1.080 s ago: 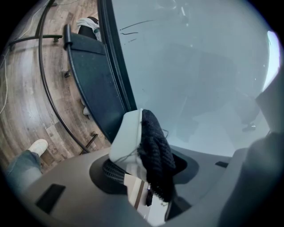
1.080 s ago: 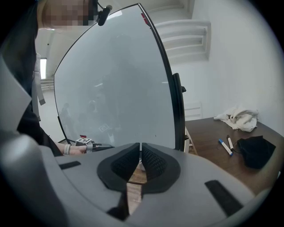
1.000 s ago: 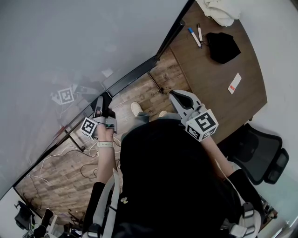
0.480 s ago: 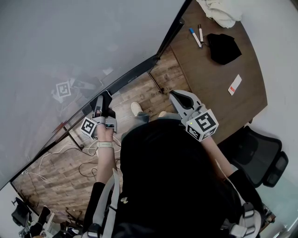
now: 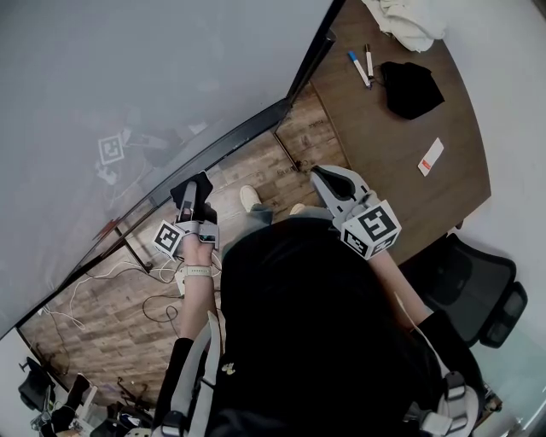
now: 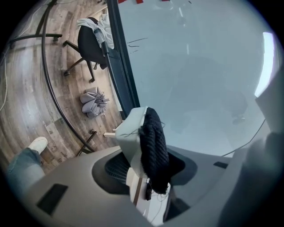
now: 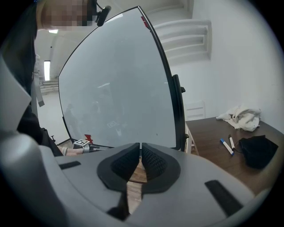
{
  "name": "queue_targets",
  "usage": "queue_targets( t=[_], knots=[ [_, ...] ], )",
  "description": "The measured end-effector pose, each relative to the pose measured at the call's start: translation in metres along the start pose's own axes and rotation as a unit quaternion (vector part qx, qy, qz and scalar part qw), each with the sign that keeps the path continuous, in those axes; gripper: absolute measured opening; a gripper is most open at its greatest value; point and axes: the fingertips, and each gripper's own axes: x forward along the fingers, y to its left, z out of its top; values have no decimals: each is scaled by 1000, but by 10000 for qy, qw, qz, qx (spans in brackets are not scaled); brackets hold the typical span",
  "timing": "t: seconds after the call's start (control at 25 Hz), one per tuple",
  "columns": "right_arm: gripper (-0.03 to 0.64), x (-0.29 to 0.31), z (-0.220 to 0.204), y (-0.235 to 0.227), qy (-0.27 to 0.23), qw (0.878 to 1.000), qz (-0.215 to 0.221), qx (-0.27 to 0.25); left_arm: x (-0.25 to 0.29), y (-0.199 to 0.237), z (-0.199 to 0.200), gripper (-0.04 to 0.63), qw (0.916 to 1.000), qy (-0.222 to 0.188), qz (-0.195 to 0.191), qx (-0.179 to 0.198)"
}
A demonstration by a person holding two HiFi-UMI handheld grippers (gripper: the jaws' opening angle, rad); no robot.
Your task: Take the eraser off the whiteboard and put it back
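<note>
The eraser (image 6: 151, 146), a white block with a black felt face, sits between the jaws of my left gripper (image 6: 146, 170). The jaws are closing on it and it is clear of the whiteboard (image 6: 191, 66). In the head view the left gripper (image 5: 193, 198) holds the eraser (image 5: 188, 189) just off the lower edge of the whiteboard (image 5: 153, 77). My right gripper (image 5: 328, 181) hangs over the floor near the table with its pads together and nothing between them. The right gripper (image 7: 140, 153) faces the whiteboard (image 7: 115, 84).
A brown table (image 5: 384, 145) at the right carries two markers (image 5: 357, 68), a black cloth (image 5: 409, 85), a white cloth (image 5: 401, 21) and a card (image 5: 430, 154). An office chair (image 5: 473, 282) stands behind it. Cables (image 5: 111, 286) lie on the wood floor.
My left gripper has drawn back from the whiteboard with the eraser, shifting down and slightly right in the head view. The right gripper has stayed put.
</note>
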Motion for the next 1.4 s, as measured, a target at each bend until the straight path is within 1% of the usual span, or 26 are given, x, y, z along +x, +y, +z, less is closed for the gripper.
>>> queue_targets(
  t=[0.28, 0.52, 0.68, 0.8, 0.96, 1.12, 1.24, 1.4],
  knots=[
    [28, -6, -4, -1, 23, 10000, 22, 46, -4, -8, -22, 184, 9994, 278, -80, 183],
    [28, -24, -9, -12, 17, 9997, -148, 194, 8, -23, -54, 181, 9970, 710, -168, 258],
    [27, -42, -15, -24, -49, 9990, -323, 316, 25, -36, -82, 181, 9927, 1115, -201, 423],
    [28, -59, -19, -35, -97, 9977, -515, 427, 41, -47, -107, 181, 9868, 1478, -270, 601],
    [28, -84, -24, -52, -190, 9945, -836, 607, 60, -60, -143, 181, 9766, 1978, -362, 764],
    [28, -109, -30, -66, -321, 9893, -1194, 771, 78, -76, -178, 181, 9622, 2475, -515, 1016],
    [26, -126, -32, -74, -425, 9856, -1407, 840, 86, -91, -204, 179, 9469, 2843, -610, 1374],
    [28, -143, -31, -83, -529, 9813, -1627, 882, 94, -114, -236, 179, 9225, 3286, -787, 1868]
  ],
)
